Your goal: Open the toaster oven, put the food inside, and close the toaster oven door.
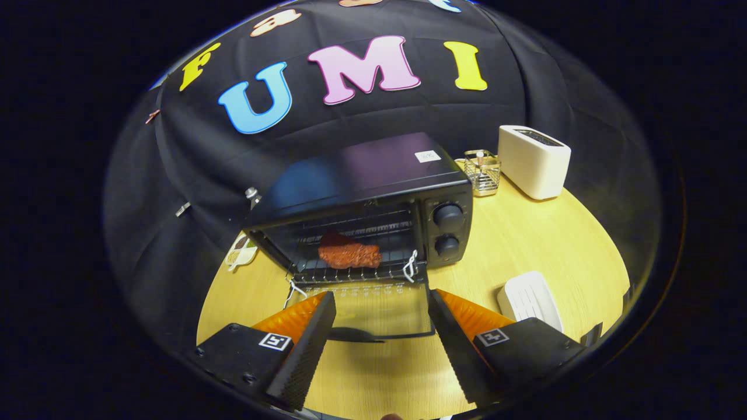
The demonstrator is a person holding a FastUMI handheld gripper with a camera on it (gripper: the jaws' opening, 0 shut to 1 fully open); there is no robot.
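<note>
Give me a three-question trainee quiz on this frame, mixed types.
1. True or false: the toaster oven door is shut.
2. Where is the food? A) on the table B) on the rack inside the oven C) between the fingers
3. Fill in: the gripper is ____ and holds nothing.

Key: 1 false, the door hangs open, lying between the fingers. 2 B. 3 open.

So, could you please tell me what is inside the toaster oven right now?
A reddish piece of food lies on the wire rack inside the toaster oven, whose door hangs open. The cavity's back is too dark to make out. The gripper is open, holding nothing.
</note>
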